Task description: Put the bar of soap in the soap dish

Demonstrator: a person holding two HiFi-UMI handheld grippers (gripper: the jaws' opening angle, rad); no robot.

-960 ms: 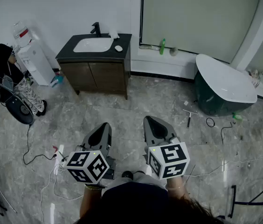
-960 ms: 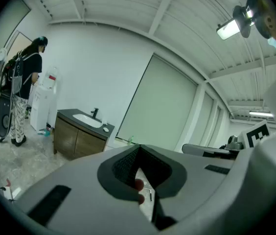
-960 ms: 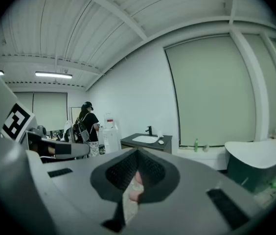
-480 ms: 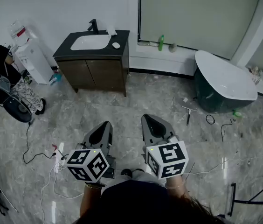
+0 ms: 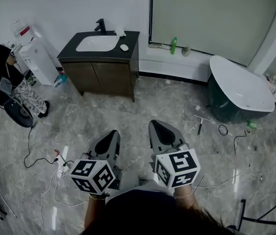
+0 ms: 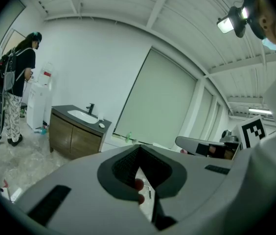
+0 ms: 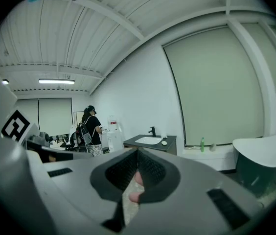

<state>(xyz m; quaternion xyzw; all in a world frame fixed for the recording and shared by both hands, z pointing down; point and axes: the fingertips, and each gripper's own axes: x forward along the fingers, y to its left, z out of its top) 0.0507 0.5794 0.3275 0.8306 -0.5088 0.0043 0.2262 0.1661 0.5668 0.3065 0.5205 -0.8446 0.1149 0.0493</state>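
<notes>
We hold the left gripper (image 5: 110, 137) and the right gripper (image 5: 158, 129) side by side, low over the marble floor (image 5: 143, 106), each with its jaws together. Ahead, a dark vanity (image 5: 101, 70) with a white sink (image 5: 98, 43) stands against the wall. A bathtub (image 5: 241, 89) sits well apart to its right.

Bathroom — vanity (image 5: 101, 77) with sink (image 5: 97, 43), freestanding bathtub (image 5: 241, 87)

- Small pale thing (image 5: 124, 47) on the vanity top (image 5: 131, 41): too small to tell soap from dish.
- Person (image 5: 0, 65) cut off at the left edge.
</notes>
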